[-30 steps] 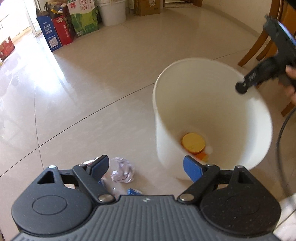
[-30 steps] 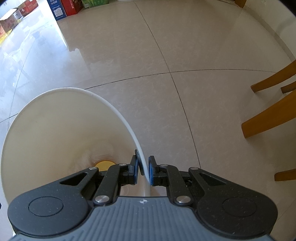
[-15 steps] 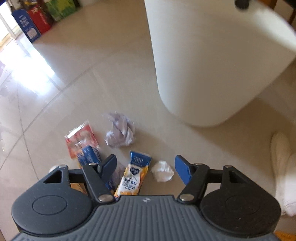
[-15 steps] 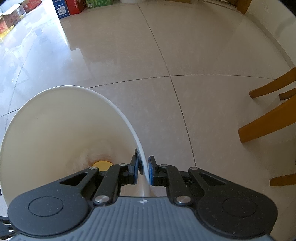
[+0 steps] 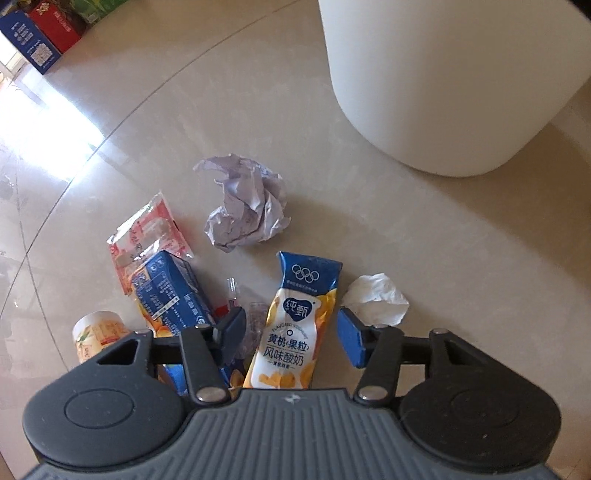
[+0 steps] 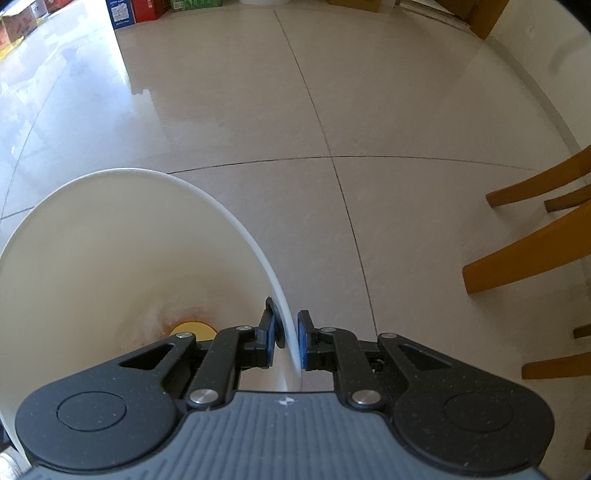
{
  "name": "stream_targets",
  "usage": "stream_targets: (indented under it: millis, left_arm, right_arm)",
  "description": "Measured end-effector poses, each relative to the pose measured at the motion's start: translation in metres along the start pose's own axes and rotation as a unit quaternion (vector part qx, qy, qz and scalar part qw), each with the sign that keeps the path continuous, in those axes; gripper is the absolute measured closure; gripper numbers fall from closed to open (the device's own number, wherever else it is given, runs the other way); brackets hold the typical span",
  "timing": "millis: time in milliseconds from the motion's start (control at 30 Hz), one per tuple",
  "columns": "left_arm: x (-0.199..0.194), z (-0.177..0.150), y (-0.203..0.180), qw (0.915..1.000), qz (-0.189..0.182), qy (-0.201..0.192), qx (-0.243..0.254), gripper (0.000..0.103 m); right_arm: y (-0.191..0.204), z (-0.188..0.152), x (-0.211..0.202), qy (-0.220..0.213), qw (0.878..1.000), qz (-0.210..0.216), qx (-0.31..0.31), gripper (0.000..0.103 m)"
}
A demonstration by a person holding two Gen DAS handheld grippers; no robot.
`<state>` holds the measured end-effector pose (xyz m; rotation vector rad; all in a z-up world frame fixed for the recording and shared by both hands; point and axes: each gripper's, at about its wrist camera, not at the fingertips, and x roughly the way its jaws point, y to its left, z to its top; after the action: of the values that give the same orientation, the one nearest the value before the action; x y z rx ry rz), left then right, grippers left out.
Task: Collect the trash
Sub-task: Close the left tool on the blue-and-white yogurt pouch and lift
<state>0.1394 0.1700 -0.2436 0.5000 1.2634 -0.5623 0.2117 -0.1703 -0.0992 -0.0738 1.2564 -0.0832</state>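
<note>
A blue, white and orange yogurt pouch [image 5: 295, 325] lies on the floor between the fingers of my left gripper [image 5: 291, 330]. The jaws are closing around it, with a gap still showing on each side. Around it lie a crumpled grey paper ball [image 5: 245, 203], a white tissue wad [image 5: 376, 300], a blue carton [image 5: 168, 295], a red wrapper [image 5: 146, 236] and a small yogurt cup [image 5: 94, 332]. My right gripper [image 6: 287, 341] is shut on the rim of the white trash bin [image 6: 221, 201], which has an orange lid [image 6: 192, 328] at its bottom.
The bin's outer wall [image 5: 443, 81] rises at the upper right of the left wrist view. Coloured boxes [image 5: 40, 33] line the far wall. Wooden chair legs [image 6: 535, 243] stand to the right of the bin on the tiled floor.
The left gripper dropped from above the bin's mouth to the litter on the floor, and its jaws narrowed around the yogurt pouch. The right gripper kept its hold on the bin's rim.
</note>
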Motion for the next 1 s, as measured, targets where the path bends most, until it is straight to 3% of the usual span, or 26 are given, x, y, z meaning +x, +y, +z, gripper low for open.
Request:
stream_targets:
  millis: [200,467,767,1000]
  left_arm:
    - [0.020,-0.002,-0.002,0.9998,-0.003,0.015,0.013,0.060]
    - [0.029,0.000,-0.007,0.9998,-0.009,0.013,0.014,0.066]
    - [0.015,0.011,0.000,0.9994,-0.026,0.014,-0.017,0.067]
    - [-0.016,0.026,0.008,0.9988,-0.038,0.011,-0.029,0.067]
  right_arm:
    - [0.008,0.000,-0.006,-0.002,1.000,-0.006,-0.001,0.088]
    - [0.008,0.002,-0.008,-0.002,1.000,-0.004,0.001,0.088]
    - [0.007,0.002,-0.009,-0.003,1.000,-0.006,-0.001,0.087]
    - [0.004,0.002,-0.008,-0.003,1.000,-0.002,0.004,0.087]
